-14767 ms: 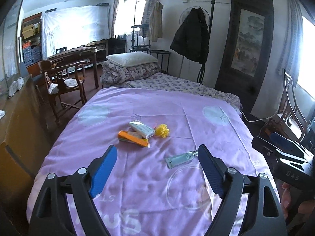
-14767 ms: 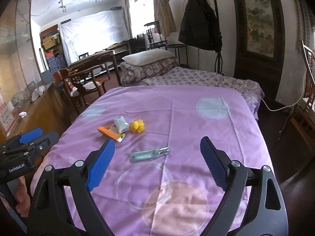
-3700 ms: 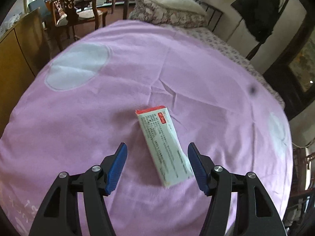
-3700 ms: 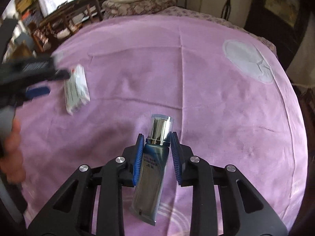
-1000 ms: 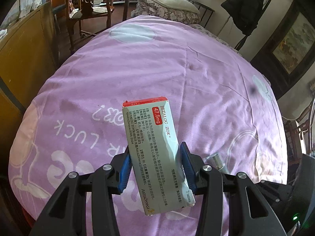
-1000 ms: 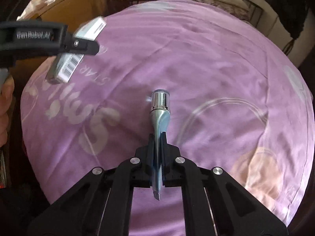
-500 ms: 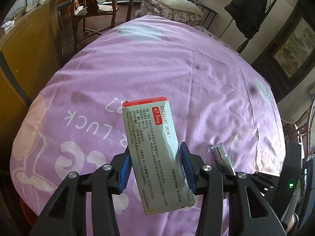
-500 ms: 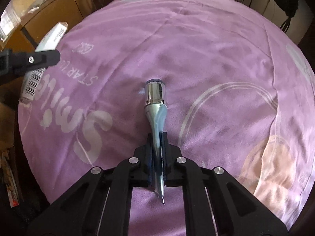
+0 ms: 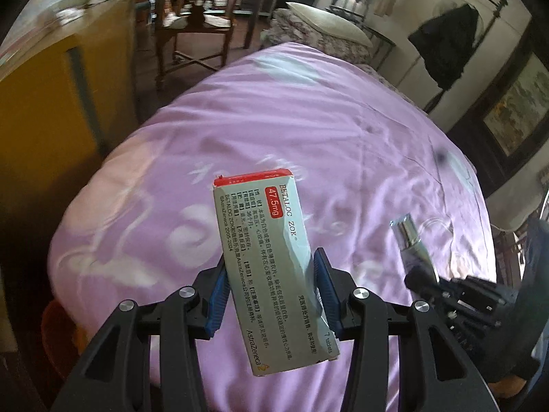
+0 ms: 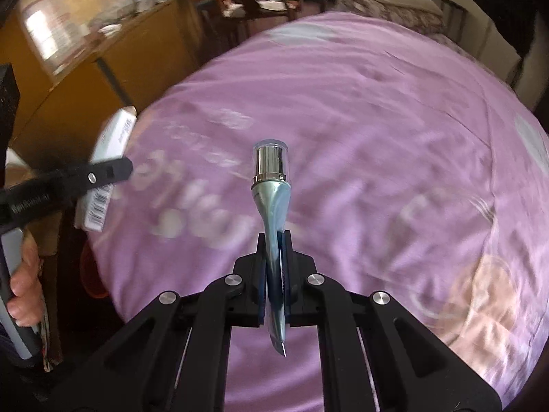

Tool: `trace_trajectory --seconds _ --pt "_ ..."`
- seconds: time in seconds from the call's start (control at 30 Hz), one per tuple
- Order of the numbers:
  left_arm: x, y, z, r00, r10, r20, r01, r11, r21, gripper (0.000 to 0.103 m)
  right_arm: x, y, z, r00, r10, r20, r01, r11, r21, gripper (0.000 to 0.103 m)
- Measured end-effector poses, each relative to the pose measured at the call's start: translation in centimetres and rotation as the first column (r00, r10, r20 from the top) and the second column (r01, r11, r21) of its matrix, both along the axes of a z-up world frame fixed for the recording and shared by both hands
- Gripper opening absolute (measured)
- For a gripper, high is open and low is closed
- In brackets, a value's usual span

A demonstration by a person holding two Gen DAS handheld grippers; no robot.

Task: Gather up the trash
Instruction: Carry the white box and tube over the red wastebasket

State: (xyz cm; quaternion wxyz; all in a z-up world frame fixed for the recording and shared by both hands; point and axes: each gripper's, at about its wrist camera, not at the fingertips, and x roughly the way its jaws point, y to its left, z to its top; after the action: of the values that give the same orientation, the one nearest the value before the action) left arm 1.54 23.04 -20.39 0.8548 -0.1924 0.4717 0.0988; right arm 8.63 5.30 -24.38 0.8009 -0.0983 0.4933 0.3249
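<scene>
2 tongs: left tongs [image 9: 271, 295] clamp medicine box [image 9: 271, 261]; right tongs [image 10: 274, 274] pinch tube [image 10: 272, 206].

**Black linkage tools with blue pads**

The left tool [image 9: 271, 295] is matte black — forked linkage arms joined by round silver screws, its fingers faced with ribbed blue pads [image 9: 216, 300]. The right tool [image 10: 274, 267] has the same black frame, silver screws and blue-lined fingers. White lettering marks the left tool's side; a hand [image 10: 22, 281] grips its grey handle.

home bedroom, purple bedspread [image 9: 308, 110], pillow [image 9: 326, 17], wooden chair [image 9: 192, 31], hanging coat [image 9: 446, 44]
</scene>
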Motion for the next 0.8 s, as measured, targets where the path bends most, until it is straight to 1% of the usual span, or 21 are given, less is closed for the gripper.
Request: trace_trajectory --seconds 0.1,0.27,0.43,0.53,0.63,0.7,0.8 --pt "-2.4 1.7 0.3 0.999 0.034 0.005 -0.034 0.999 0.012 0.046 -1.3 2.6 0.7 0.999 0.051 0.015 -0.051 0.999 0.010 0.008" --pt "-6.0 4.5 0.7 0.996 0.092 0.018 -0.092 0.996 0.005 0.046 -4.1 7.1 1.6 0.990 0.143 0.017 -0.144 0.989 0.019 0.009" --pt "-10.7 8.3 0.3 0.981 0.192 0.016 -0.192 0.981 -0.009 0.046 -7.0 11.8 1.8 0.969 0.246 -0.029 -0.244 0.968 0.058 0.009" --pt "-13.9 10.9 -0.5 0.965 0.263 -0.007 -0.263 0.965 -0.004 0.046 -9.3 15.0 1.9 0.947 0.320 -0.033 -0.317 0.946 0.065 0.009" --pt "-17.1 13.4 -1.6 0.942 0.334 -0.038 -0.333 0.943 0.021 0.046 -11.4 18.1 2.0 0.916 0.399 -0.037 -0.396 0.915 0.072 0.009" --pt "-19.0 15.0 -2.7 0.923 0.378 -0.070 -0.377 0.926 0.038 0.046 -12.6 20.0 2.0 0.893 0.447 -0.054 -0.442 0.893 0.086 0.009" --pt "-21.5 17.0 -4.8 0.894 0.431 -0.122 -0.430 0.902 0.035 0.047 -14.6 22.9 1.5 0.861 0.504 -0.071 -0.497 0.862 0.094 0.009"
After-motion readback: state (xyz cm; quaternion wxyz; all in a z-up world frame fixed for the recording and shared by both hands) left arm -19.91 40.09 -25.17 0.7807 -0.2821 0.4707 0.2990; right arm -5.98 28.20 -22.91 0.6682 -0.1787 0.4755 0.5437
